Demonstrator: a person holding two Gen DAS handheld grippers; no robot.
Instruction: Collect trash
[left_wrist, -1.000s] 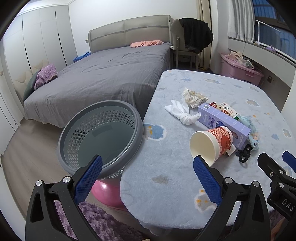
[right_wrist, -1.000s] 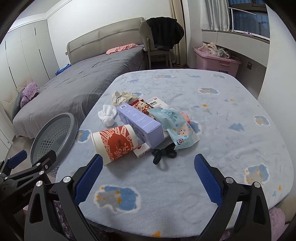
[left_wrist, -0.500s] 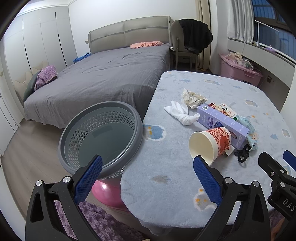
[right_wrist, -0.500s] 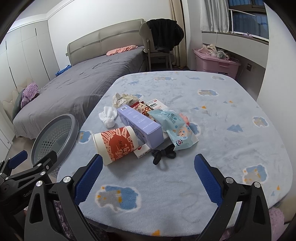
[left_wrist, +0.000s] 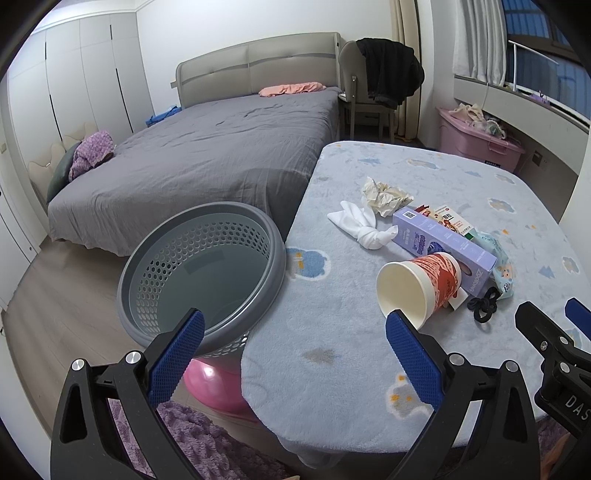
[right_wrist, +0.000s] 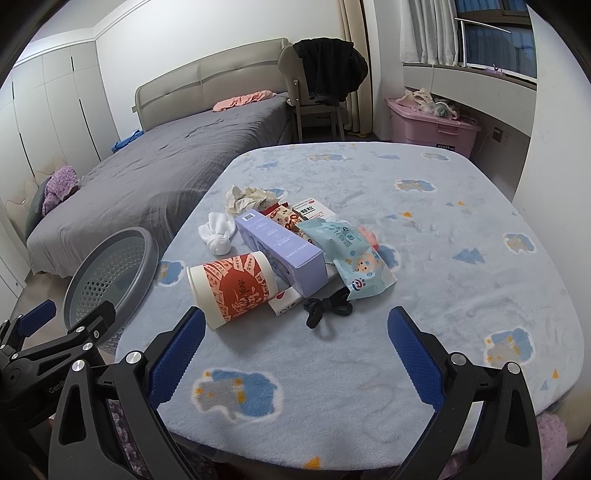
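Left to right. Grey basket sits off the left edge of the surface, perched on a pink ball, rim just beside the surface edge, nothing visible inside. My left tongs hang above the gap between basket & surface, jaws wide apart, nothing in them.

Next: the trash pile, mid-surface. White knotted cloth and crumpled paper on the far-left side. Paper cup lies on its side, mouth toward the basket, touching the purple box. Behind the box, snack packs; to its right a light-blue wipes pack leaning on it. Black hair tie nearest me, just in front of the cup & box.

My right tongs hover short of the cup and tie, jaws spread wide, holding nothing. Not yet started on the pile, I reckon.

Risks, imo: cup is round and on its side, so a nudge w/ one finger prob rolls it off the near edge. Squeeze too hard and thin paper crushes. Tie is flat on fuzzy cloth, so the tongs may snag the cover instead. Basket on a ball looks wobbly; a bump from the left tongs could tip it. Wipes pack may slide if the box shifts.
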